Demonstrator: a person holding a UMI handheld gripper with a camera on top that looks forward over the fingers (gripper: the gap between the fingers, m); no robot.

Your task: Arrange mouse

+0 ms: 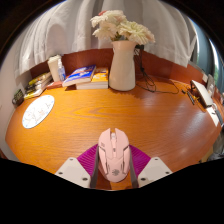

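I am looking across a round-edged wooden worktop (120, 118) in a warm orange-brown tone, backed by pale curtains (60, 30) that hang behind its far edge. Closest to me on that surface is the mouse (113, 153), a pale pink one lying lengthwise with its scroll wheel facing away from me, sitting right between the two fingers of my gripper (113, 170). The fingers stand apart, one at either side of the mouse, their magenta pads (88, 157) showing along its flanks; I cannot tell whether the pads actually press on its sides or only lie close to them. Beyond the mouse the bare wood runs to a white vase (122, 67) standing upright near the far edge, holding a bunch of cream-white flowers (121, 26) that spread above its neck. Just beside the vase, to one side, a few books (84, 76) lie stacked flat, with a small upright white item (56, 68) next to them. Nearer along that same side lies a round white disc (38, 110), flat on the wood and well apart from the mouse. On the opposite side, at the worktop's edge, some dark cables (172, 85) and a pale device (205, 95) are too small to make out.
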